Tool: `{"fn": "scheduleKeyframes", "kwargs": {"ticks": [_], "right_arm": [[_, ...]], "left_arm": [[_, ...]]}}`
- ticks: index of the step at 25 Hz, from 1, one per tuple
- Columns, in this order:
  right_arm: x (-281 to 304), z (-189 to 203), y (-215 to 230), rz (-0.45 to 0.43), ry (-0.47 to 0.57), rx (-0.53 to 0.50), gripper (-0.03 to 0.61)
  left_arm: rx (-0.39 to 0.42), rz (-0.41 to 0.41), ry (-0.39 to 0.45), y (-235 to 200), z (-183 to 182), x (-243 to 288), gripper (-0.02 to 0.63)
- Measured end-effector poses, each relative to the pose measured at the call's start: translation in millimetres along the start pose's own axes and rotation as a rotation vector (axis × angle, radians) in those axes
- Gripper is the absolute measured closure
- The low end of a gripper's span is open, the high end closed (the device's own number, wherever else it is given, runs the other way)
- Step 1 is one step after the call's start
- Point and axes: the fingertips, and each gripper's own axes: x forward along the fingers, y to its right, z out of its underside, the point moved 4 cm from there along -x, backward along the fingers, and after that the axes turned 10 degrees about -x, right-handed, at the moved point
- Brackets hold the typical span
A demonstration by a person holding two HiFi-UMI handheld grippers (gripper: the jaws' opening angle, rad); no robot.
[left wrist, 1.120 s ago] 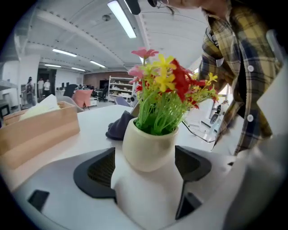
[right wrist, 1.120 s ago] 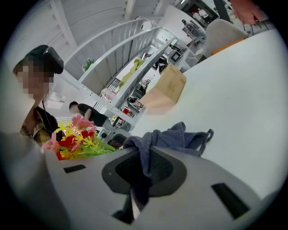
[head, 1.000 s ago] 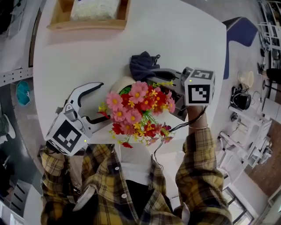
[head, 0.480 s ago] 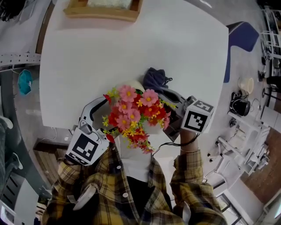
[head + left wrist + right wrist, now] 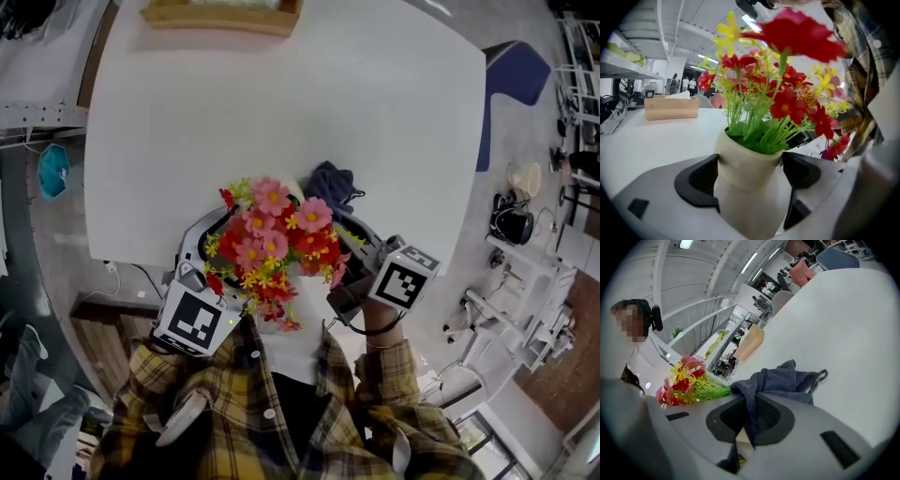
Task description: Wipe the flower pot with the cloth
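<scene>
A cream flower pot (image 5: 746,161) with red, pink and yellow flowers (image 5: 787,96) sits between the black pads of my left gripper (image 5: 750,180), which is shut on it. In the head view the flowers (image 5: 272,246) hide the pot, close to the table's near edge. I cannot tell whether the pot rests on the table. My right gripper (image 5: 749,417) is shut on a dark blue cloth (image 5: 785,379), which bunches out in front of the jaws. The cloth (image 5: 330,182) lies just right of and behind the bouquet, against the pot's side.
The white table (image 5: 281,103) stretches away from me. A wooden box (image 5: 220,14) stands at its far edge. A blue chair (image 5: 511,67) is beyond the right corner. Shelves and equipment line the room on both sides.
Both grippers, the pot with its flowers and the cloth have come toward me, from mid-table to the near edge. Both grips are unchanged.
</scene>
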Motion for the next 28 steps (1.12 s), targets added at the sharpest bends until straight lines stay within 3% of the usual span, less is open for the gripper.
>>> {"fn": "scheduleKeyframes", "kwargs": {"ticks": [5,12,22,28], "right_arm": [[0,3,0,0.007,-0.003,-0.002,0.568],[2,-7,-2,-0.029,-0.049,-0.080,0.568],[27,-38,6,-0.101,-0.113,-0.156,0.568],[40,-54,9,-0.232,-0.270,-0.218,0.568]], "left_arm": [[0.026,0.028,-0.020,-2,2,0,0.196],[0.112,0.161,-0.110,-8,0,-3,0.196],[0.309,0.432,-0.234,-22,-10,5,0.196],[0.430,0.601,-0.343,-19,-24,21,0.196]]}}
